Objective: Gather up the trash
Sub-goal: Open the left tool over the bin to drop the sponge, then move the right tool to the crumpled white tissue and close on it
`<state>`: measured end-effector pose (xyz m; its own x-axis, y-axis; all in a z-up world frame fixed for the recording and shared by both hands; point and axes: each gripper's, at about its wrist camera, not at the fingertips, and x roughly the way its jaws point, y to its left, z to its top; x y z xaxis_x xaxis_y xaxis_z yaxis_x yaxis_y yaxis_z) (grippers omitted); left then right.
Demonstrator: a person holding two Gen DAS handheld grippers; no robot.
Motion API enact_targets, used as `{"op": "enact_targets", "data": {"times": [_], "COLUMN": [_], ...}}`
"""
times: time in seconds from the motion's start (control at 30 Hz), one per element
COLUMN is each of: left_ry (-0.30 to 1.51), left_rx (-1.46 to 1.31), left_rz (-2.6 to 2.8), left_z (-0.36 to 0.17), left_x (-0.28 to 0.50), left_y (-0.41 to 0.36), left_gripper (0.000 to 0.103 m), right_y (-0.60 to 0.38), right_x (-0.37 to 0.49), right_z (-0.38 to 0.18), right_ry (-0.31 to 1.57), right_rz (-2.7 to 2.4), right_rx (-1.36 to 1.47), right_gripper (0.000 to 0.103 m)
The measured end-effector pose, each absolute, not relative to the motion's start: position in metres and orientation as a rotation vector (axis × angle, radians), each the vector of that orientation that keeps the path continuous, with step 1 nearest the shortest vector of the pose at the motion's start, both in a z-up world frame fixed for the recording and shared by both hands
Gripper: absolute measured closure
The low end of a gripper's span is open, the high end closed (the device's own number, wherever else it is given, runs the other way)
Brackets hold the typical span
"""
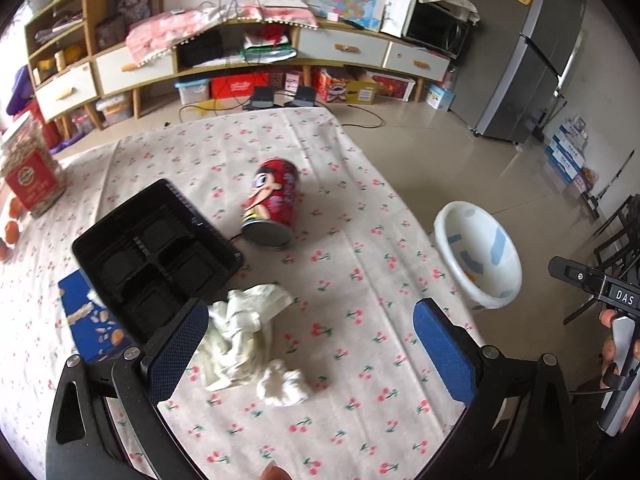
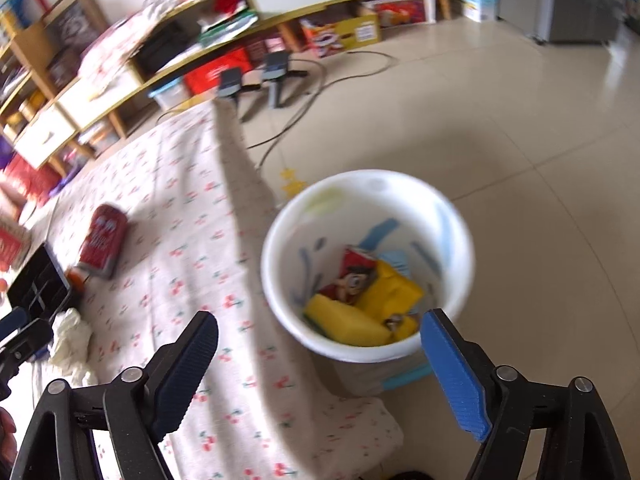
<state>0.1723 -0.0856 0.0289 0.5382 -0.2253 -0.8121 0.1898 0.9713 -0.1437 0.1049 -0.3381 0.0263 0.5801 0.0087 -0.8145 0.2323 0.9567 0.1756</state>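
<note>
Left hand-held gripper angled downward, jaws spread wide, nothing between them, right hand-held gripper likewise tilted down, jaws apart, empty.

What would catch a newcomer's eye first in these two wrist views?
Probably the red cartoon-printed can lying on its side in the middle of the cherry-print tablecloth, with the black plastic compartment tray to its left and crumpled white tissues just in front. Next, the white plastic bin on the floor beside the table, already holding yellow and red wrappers.
</note>
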Motion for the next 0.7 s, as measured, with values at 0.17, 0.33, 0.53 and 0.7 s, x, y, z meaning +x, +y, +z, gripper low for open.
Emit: {"op": "enact_targets", "data": {"times": [0.17, 0.33, 0.53, 0.7], "left_ry": [0.985, 0.988, 1.007, 1.019], "left_rx": [-0.068, -0.073, -0.141, -0.158], "left_rz": [-0.18, -0.114, 0.008, 0.081], "left_z": [0.024, 0.02, 0.003, -0.007], "left_x": [0.164, 0.156, 0.136, 0.122], "left_y": [-0.037, 0.007, 0.067, 0.098], "left_gripper": [0.0, 0.0, 0.0, 0.0], "right_y": [-0.3, -0.258, -0.205, -0.16], "right_x": [0.116, 0.126, 0.142, 0.156], "right_z": [0.016, 0.011, 0.005, -0.007], "right_ry": [1.0, 1.023, 1.046, 1.078], "right_rz": [-0.081, -0.031, 0.03, 0.098], "right_rx": [0.22, 0.153, 0.093, 0.047], "right_gripper": [0.013, 0.013, 0.013, 0.013]}}
